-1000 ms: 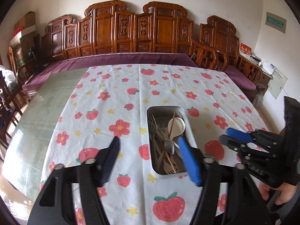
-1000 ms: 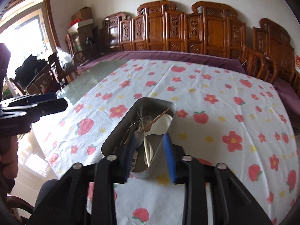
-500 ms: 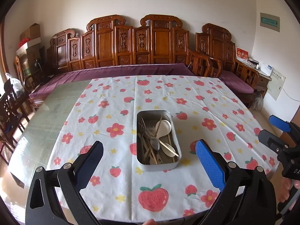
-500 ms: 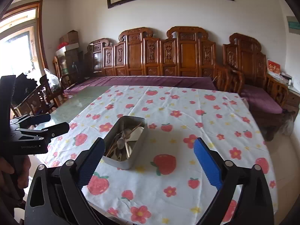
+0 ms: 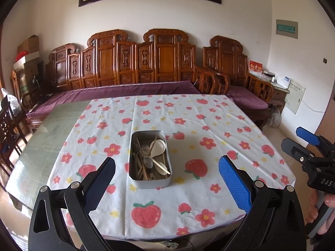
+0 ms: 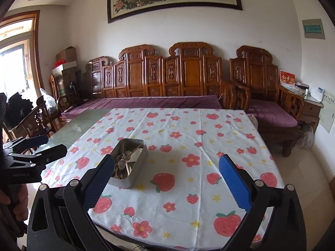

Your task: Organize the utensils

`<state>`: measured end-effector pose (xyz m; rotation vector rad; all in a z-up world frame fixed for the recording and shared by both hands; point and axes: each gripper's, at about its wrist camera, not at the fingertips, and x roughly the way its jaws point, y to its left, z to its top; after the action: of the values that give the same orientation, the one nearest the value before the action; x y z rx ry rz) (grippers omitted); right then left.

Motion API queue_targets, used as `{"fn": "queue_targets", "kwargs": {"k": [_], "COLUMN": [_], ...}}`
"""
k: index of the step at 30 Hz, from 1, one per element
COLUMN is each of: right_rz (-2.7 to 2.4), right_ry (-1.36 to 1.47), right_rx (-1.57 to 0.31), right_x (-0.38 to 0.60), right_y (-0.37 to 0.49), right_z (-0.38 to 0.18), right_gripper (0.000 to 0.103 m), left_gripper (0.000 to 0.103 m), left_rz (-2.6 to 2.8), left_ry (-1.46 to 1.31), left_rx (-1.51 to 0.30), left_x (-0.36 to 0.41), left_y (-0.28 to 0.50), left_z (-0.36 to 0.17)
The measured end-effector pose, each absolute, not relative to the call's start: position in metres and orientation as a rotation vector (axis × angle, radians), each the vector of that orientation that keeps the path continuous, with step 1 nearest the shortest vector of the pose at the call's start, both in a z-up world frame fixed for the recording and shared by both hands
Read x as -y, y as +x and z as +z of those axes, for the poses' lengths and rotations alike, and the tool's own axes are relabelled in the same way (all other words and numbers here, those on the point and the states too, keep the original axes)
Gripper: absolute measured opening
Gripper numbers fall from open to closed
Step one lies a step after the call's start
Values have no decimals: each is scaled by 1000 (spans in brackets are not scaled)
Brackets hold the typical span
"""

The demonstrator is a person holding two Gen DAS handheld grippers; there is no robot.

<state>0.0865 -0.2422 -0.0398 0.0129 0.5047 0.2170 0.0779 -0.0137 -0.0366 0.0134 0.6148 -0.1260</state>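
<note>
Tin position: a metal tin (image 5: 150,159) was seen resting on the counter (image 5: 52,129), ahead of the left gripper (image 5: 166,185) and centred between its two spread fingers, apart from both.
Right-side view: the same tin (image 6: 128,163) was found toward the left of the right gripper (image 6: 166,185), its near left corner overlapped by the left finger pad (image 6: 98,183).
Left gripper: released, jaws wide apart, nothing held.
Right gripper: released as well, jaws spread wide and empty.
Contents: utensils (image 5: 149,161) were piled loosely inside the tin; a white spoon (image 5: 158,146), a fork (image 5: 137,144) and thin chopsticks (image 5: 144,172) could be picked out.
Hard to make out: the utensils were tangled together, so no count could be given; in the right wrist view most of them were hidden by the tin wall and the pad.
Cut off: the near edge of the counter was partly covered by both gripper bodies.
Materials: the tin was rounded-rectangular, dull grey metal; the pads were blue with a fine diamond texture; the tablecloth (image 5: 209,125) was white, printed with strawberries and flowers, laid over a glassy green top.
</note>
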Motion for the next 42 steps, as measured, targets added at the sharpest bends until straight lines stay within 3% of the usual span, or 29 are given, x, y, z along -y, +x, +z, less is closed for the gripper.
{"fn": "queue_targets", "kwargs": {"k": [17,42], "right_rz": [219,210], "right_ry": [-15,-7], "right_rx": [-312,-317], "right_x": [243,241], "right_y": [38,40], "right_z": [33,34], "right_gripper": [100,100], "left_gripper": [95,95], "left_rz": [-58,-57], "left_ry": [35,22], "left_rx": [-422,-406], "left_x": [26,24], "left_y": [28,21], "left_z": [42,44]}}
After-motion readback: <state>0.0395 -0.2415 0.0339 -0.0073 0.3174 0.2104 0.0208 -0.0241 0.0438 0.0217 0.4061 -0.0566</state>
